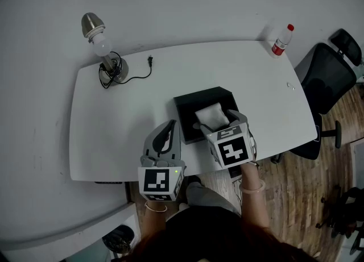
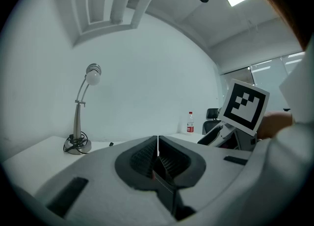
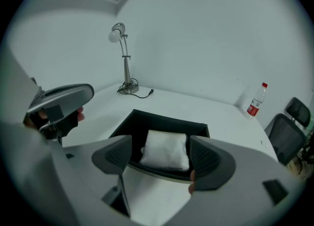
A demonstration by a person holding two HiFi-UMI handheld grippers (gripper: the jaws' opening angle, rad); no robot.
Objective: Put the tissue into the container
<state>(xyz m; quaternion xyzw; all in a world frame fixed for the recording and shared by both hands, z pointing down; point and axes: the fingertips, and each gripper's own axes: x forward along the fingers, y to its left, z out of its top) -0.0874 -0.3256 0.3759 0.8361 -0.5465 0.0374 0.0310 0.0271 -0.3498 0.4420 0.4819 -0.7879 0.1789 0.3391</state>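
Grey jaws of the right claw [image 3: 162, 159] stand wide apart and squeeze nothing. Right past them lies the white tissue [image 3: 166, 149], folded flat. It sits inside the black container [image 3: 126, 128], close to the wall nearest the person, and it looks loose, with a jaw off to each side of it.

The left claw [image 2: 158, 159] is shut tight with nothing between its jaws. It hangs over the near edge of the worktop [image 1: 114, 124], just beside the container on its left, and does no work.

Farther out, a lamp [image 1: 105, 50] with a curled cord stands at the far left corner. A small bottle [image 1: 281, 39] with a red cap stands at the far right corner. A black chair [image 1: 327, 79] waits off the right side.

I think the tissue is in its place, so the job looks almost done. The next move should be easy: lift the right claw up and pull it back, keeping the jaws apart so they do not catch the tissue and drag it out.
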